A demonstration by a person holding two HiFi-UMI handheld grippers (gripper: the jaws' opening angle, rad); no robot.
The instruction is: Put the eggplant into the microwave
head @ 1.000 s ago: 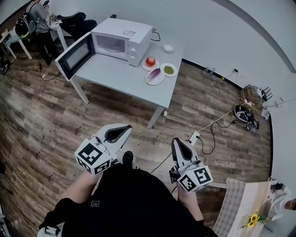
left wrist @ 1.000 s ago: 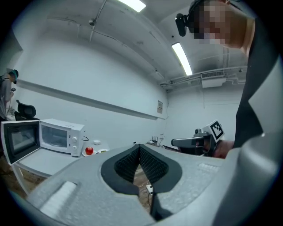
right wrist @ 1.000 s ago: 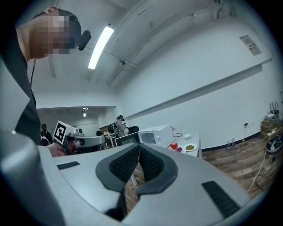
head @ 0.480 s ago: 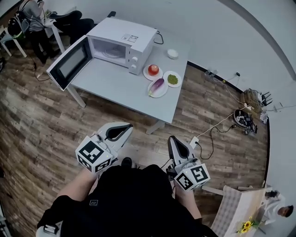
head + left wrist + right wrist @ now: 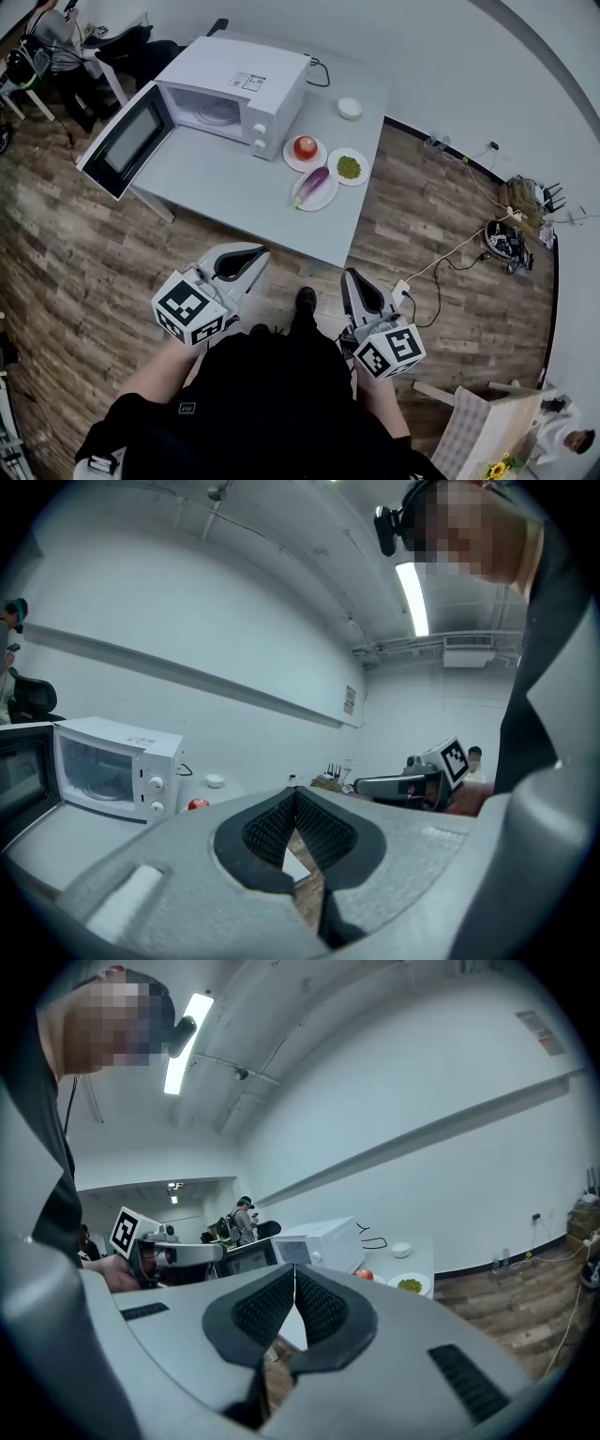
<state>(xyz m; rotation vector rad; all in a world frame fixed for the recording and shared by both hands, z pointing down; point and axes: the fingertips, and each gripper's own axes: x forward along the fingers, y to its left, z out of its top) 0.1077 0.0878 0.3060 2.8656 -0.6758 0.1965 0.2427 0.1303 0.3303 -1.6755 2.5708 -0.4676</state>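
Note:
The purple eggplant (image 5: 312, 185) lies on a white plate (image 5: 323, 198) near the front right of the grey table (image 5: 225, 173). The white microwave (image 5: 234, 89) stands at the table's back left with its door (image 5: 117, 150) swung wide open and its cavity empty. My left gripper (image 5: 246, 253) and right gripper (image 5: 354, 278) hang close to my body, short of the table's front edge, both shut on nothing. The microwave (image 5: 112, 775) shows far off in the left gripper view, and the microwave (image 5: 319, 1241) also in the right gripper view. Neither gripper view shows the eggplant.
A red fruit on a plate (image 5: 305, 148), a plate of green food (image 5: 349, 168) and a small white bowl (image 5: 350, 108) sit around the eggplant. Cables and a power strip (image 5: 401, 287) lie on the wooden floor to the right. Chairs and a person (image 5: 52, 33) are at the far left.
The table and microwave have drawn nearer and lower in the head view as I step toward them. Both grippers keep their pose, still shut.

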